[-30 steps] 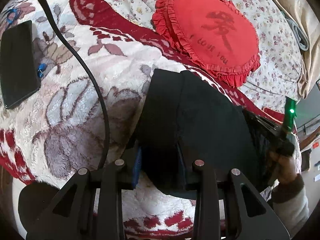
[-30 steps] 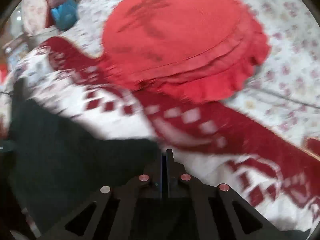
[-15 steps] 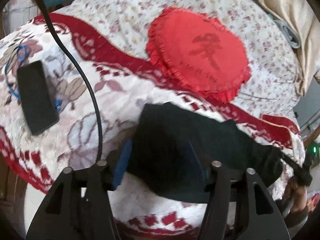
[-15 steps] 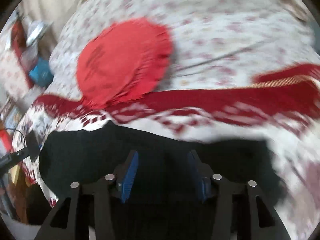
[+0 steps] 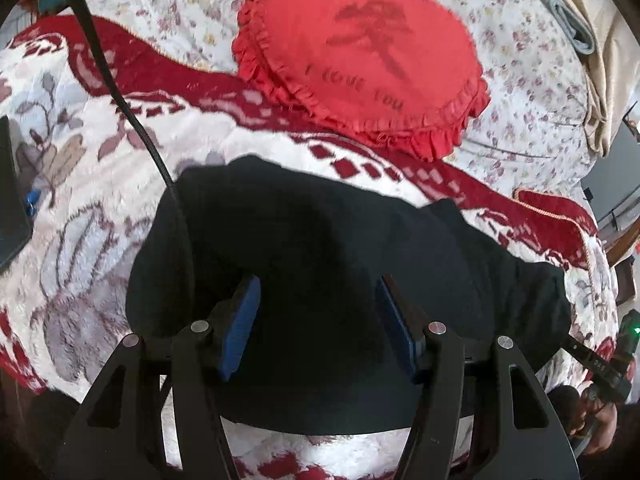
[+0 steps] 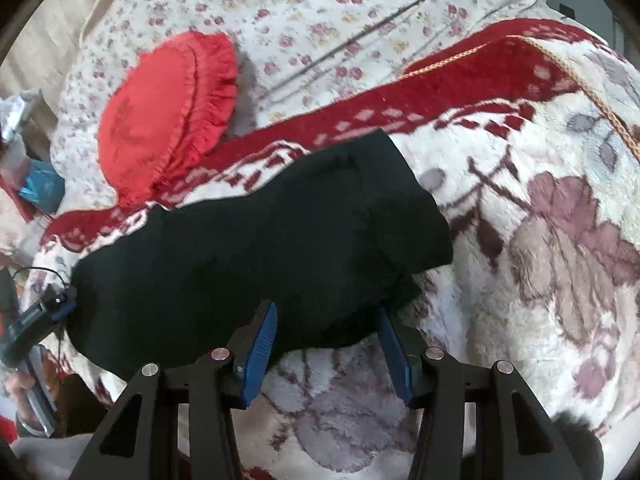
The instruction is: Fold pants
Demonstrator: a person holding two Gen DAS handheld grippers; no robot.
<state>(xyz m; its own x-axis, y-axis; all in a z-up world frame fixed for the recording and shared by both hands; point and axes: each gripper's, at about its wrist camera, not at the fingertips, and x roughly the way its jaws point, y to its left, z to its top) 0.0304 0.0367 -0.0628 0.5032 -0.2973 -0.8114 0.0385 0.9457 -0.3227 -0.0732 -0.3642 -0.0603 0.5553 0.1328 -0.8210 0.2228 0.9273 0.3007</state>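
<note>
So, left gripper (image 5: 318,320) angled down over the black pants (image 5: 320,248) on the blanket (image 5: 100,184), jaws apart, nothing pinched, right gripper (image 6: 326,344) spread wide at the pants' (image 6: 256,260) near edge, free blanket rightward.

Two wrist fisheye views, both angled steeply down onto the bed from close above. Left wrist view: looks along the left gripper (image 5: 316,320) over the near edge of the black pants (image 5: 340,260), toward the red ruffled cushion (image 5: 360,52) beyond; the right gripper's handle shows at its lower right edge. Right wrist view: looks along the right gripper (image 6: 328,344) from the other end of the pants (image 6: 260,256), cushion (image 6: 168,120) at upper left. Shared: pants, cushion, red-and-white floral blanket (image 5: 100,184) (image 6: 560,240).
</note>
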